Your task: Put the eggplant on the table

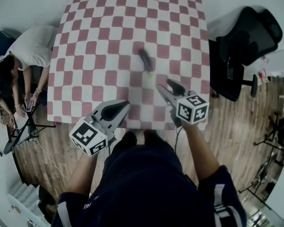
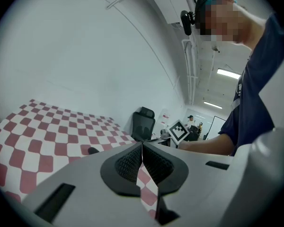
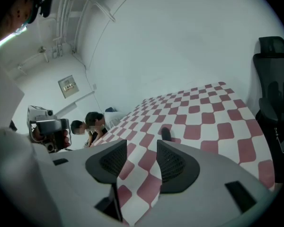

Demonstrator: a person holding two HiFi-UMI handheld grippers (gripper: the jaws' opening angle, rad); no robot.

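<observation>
The eggplant [image 1: 145, 60], dark purple with a green stem end, lies on the red-and-white checkered table [image 1: 99, 41] a little right of its middle. It shows as a small dark shape [image 2: 93, 150] in the left gripper view and again [image 3: 165, 133] in the right gripper view. My right gripper [image 1: 168, 87] hangs above the table's near edge, just short of the eggplant, open with nothing between its fingers [image 3: 176, 161]. My left gripper [image 1: 122, 107] sits at the near edge further left, its jaws shut together and empty [image 2: 142, 148].
A black office chair [image 1: 246, 37] stands off the table's right side. A seated person [image 1: 26, 51] leans over beside the left edge, with a stand [image 1: 23, 129] on the wooden floor nearby. White walls lie beyond the far edge.
</observation>
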